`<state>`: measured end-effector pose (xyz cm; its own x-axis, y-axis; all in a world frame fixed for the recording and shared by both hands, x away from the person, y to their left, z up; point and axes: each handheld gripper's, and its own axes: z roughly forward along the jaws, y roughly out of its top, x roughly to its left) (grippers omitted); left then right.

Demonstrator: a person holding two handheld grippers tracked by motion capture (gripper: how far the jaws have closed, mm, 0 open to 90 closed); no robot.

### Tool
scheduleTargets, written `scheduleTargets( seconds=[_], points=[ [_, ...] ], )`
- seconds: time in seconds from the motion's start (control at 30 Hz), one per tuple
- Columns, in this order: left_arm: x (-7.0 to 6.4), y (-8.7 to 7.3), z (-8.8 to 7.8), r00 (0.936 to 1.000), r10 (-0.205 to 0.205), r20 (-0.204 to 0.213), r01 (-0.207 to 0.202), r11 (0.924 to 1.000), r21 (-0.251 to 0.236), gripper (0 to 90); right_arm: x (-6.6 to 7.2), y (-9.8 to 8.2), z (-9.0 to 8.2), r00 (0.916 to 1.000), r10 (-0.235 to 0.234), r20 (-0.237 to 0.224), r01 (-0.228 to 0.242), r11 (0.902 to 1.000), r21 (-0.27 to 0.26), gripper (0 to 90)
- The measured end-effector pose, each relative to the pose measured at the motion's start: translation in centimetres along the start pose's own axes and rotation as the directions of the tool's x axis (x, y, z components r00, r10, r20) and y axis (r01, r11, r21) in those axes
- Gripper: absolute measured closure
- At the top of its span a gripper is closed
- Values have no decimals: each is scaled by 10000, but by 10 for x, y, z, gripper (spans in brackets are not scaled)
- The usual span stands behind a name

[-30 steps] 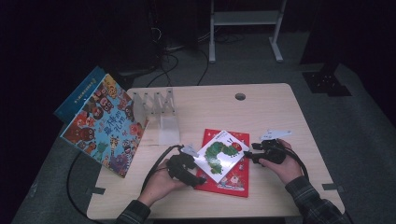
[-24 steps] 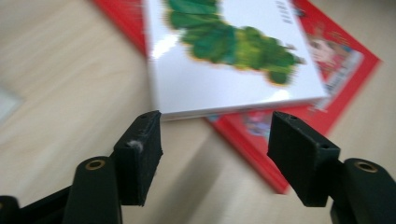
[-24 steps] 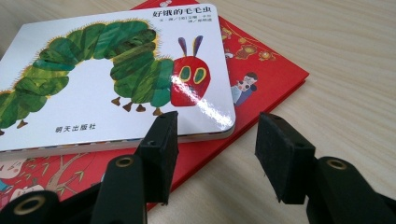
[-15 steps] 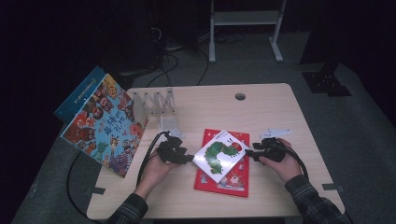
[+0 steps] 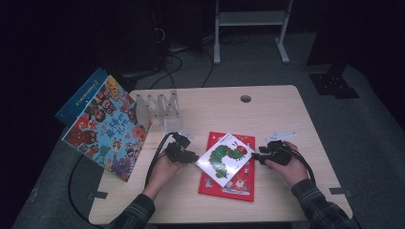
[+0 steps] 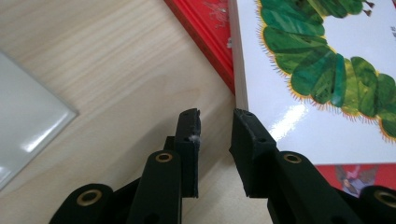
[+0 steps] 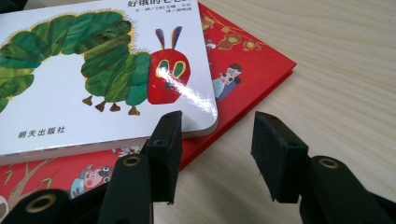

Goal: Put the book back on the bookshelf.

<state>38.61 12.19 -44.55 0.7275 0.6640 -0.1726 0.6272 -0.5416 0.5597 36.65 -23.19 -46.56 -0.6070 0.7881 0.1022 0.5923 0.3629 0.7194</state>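
On top of a red book (image 5: 228,183) near the front of the table (image 5: 267,109) lies a white caterpillar book (image 5: 225,158), set askew so its corners jut past the red cover. At its left corner the left tongs (image 6: 215,122) have just been closing and now stand narrow, with nothing between them and the book's edge just beside one jaw, while the right tongs (image 7: 215,135) sit half open at the opposite corner, one jaw against the book's edge, gripping nothing. Farther left, a big picture book (image 5: 106,129) leans off the table's edge beside a clear rack (image 5: 160,107).
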Motion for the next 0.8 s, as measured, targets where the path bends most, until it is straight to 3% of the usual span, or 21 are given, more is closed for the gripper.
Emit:
scheduleTargets(
  seconds=[0.23,0.4,0.53,0.6,0.67,0.8],
  points=[
    [-14,-2,0,9970,341,689,-380,9977,563,710,-1,2,2,9994,-40,-339,39,10000,-44,520],
    [-17,-7,-4,9916,182,1279,-251,9983,521,696,3,5,7,9970,-155,-762,153,9999,-28,519],
    [-17,-10,-6,9900,54,1408,-125,9987,498,652,6,8,11,9949,-276,-968,276,9996,-11,511],
    [-16,-12,-8,9899,16,1415,-65,9994,342,569,7,8,12,9942,-313,-1031,310,9995,-46,508],
    [-16,-13,-12,9917,135,1279,-170,9995,262,403,9,9,13,9927,-384,-1143,379,9993,-63,504],
    [-16,-15,-15,9910,182,1326,-190,9998,47,291,12,9,13,9883,-504,-1437,503,9987,-41,507]
  ],
)
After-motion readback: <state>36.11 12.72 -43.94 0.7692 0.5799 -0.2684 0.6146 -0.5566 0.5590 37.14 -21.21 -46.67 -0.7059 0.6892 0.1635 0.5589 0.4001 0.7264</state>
